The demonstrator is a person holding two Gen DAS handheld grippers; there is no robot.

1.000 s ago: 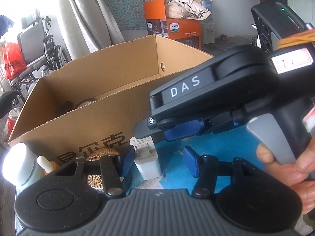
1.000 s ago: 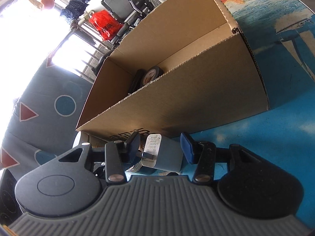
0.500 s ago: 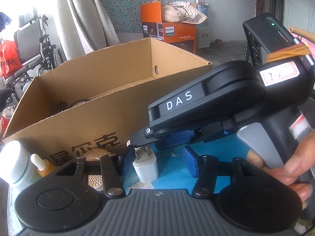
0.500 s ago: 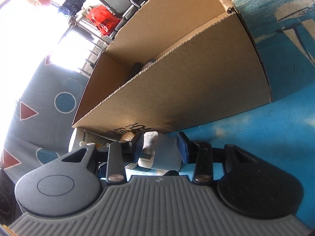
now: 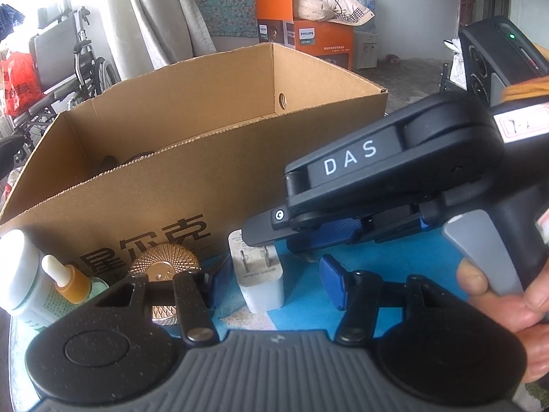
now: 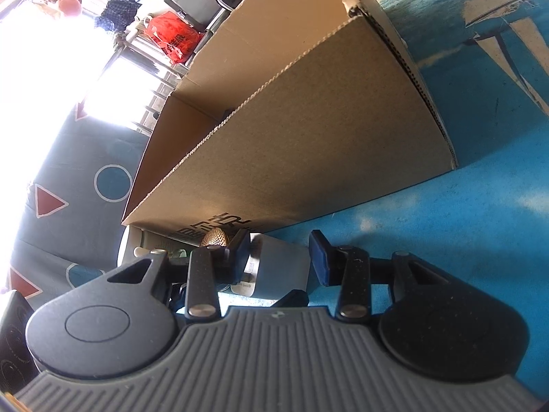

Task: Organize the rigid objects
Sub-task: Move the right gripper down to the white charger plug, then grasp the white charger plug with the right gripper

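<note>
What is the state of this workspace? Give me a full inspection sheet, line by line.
Surface: blue printed table cover, worn pale in patches.
Job's things: open cardboard box, with dark items inside that are barely visible; white charger upright in front of it, prongs towards the left camera.
Clutter: gold ridged disc, orange dropper bottle and white-capped container, all beside the box.
Grippers: right gripper has its pads apparently pressed on the charger; left gripper is open, with the charger between its fingers.
Cables: nothing seen on the table.
Surroundings: wheelchair, orange Philips box, curtains, bright window.
</note>
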